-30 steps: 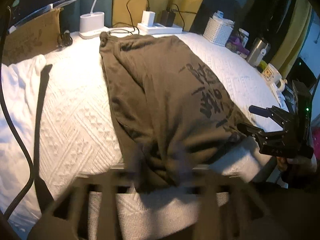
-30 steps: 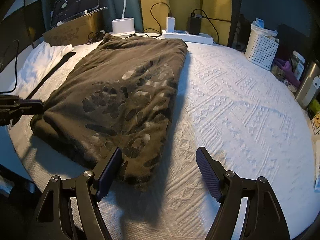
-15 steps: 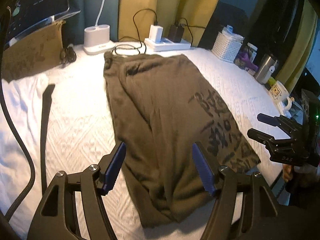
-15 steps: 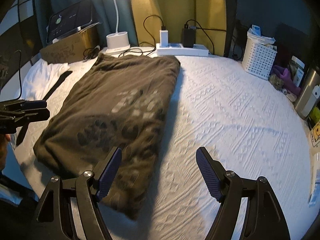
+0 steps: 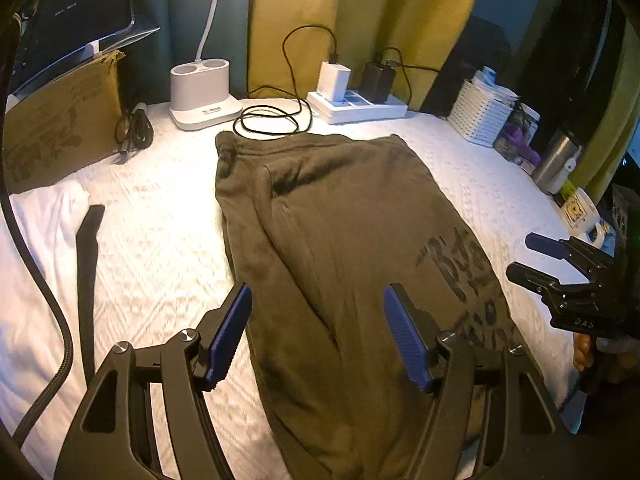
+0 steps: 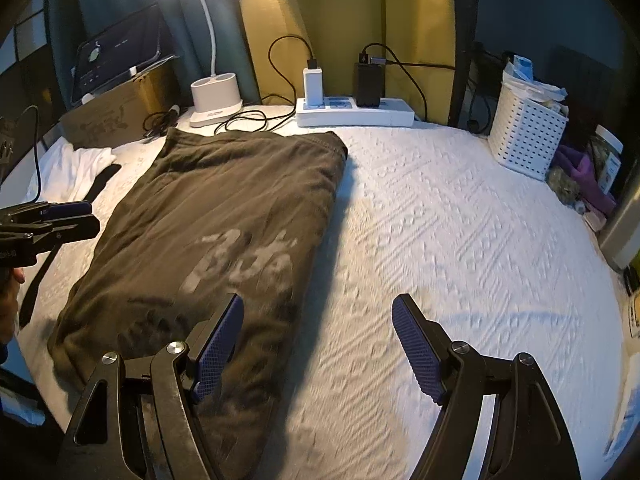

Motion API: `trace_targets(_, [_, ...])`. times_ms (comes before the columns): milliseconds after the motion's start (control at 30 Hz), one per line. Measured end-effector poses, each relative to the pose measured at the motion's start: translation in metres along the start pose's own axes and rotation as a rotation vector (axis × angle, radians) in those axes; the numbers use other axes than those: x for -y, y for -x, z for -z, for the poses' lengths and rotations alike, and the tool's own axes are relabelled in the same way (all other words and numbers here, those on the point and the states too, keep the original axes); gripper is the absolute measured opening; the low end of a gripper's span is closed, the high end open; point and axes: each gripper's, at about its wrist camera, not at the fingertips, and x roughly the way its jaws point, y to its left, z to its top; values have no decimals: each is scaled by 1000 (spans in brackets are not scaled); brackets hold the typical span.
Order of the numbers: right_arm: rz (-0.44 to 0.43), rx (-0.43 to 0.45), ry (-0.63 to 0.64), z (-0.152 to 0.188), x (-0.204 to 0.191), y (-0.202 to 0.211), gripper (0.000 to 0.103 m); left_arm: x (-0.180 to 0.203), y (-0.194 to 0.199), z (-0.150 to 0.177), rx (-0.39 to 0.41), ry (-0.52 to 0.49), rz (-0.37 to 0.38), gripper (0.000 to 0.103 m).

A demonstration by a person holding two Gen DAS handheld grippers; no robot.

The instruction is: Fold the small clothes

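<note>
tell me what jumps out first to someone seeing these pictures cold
A dark olive garment with a faded print lies folded lengthwise on the white textured bedspread, left of centre. Both grippers hang open above its near end, the left gripper over the cloth, the right gripper at its edge. At the back a lit desk lamp glows beside a power strip.

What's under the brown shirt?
The shirt lies flat on a white textured cover that shows all around it. Whether anything else sits beneath it cannot be seen, because the cloth hides that.
</note>
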Motion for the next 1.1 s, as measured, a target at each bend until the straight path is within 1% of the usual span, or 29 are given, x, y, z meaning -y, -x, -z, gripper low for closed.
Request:
trace_targets(500, [-7,-32,1,-35,9,-41,78,-34,-40,-41,3,38,-17,69])
trace_targets(567, [-4,-33,3,-41,11,-46,78,-40,-48,-46,-2,54,-8,69])
trace_targets(667, [2,-31,0,-50,16,-54,78,-48,-61,-51,-16,102,25,69])
trace_targets(733, [7,-27,-4,-57,19,-59,78,-51,-69,-55,-20,115,19,69])
trace_targets(800, [7,-23,-7,-64,22,-64,78,-53,-77,-60,-20,107,-21,69])
trace_targets(833, [3,-21,-10,-69,24,-67,78,-54,-79,-62,-19,104,-27,69])
trace_targets(1000, [-8,-13,-11,-82,26,-77,78,-60,-92,-70,-40,107,4,69])
trace_targets(1067, [-14,-17,-9,-85,27,-83,78,-60,-98,-71,-55,91,24,69])
trace_targets(1100, [-19,-20,-7,-86,26,-86,78,-58,-98,-72,-47,74,26,76])
